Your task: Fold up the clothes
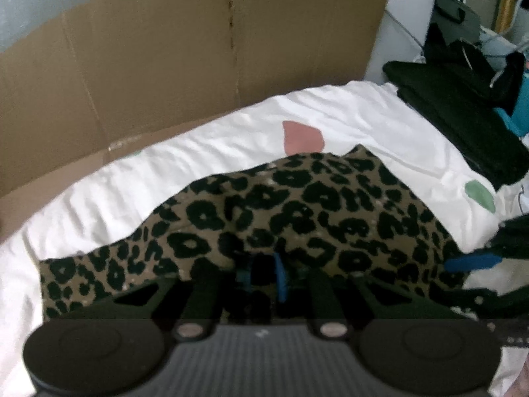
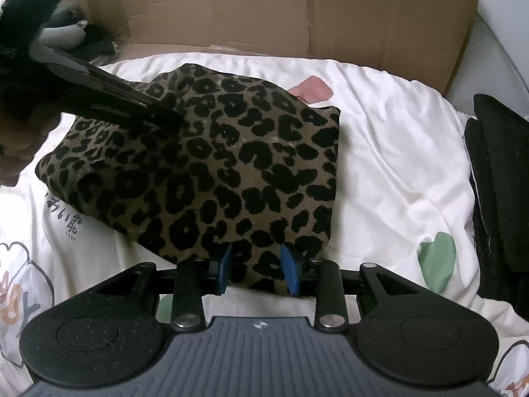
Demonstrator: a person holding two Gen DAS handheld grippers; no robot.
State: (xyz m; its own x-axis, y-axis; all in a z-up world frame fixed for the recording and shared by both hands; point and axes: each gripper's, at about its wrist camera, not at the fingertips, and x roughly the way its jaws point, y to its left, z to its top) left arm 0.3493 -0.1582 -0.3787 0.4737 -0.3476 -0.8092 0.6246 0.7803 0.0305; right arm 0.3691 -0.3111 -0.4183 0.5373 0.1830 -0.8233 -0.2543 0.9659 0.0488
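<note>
Big cardboard sheet [image 2: 297, 10] walls off the far edge of the white duvet [image 2: 396, 152], with open room right of the leopard-print top [image 2: 215, 165] lying mid-bed. Black clothes [image 2: 496, 172] crowd the right edge. Right gripper [image 2: 258, 269] pinches the top's near hem; left gripper [image 1: 264, 278] looks slightly spread over the fabric.

Folded leopard-print garment [image 2: 211, 165] on white bedding [image 2: 396, 152]; right gripper [image 2: 259, 266] blue pads clamp its near edge; left gripper [image 2: 172, 117] touches far side; cardboard [image 2: 297, 10] behind.
</note>
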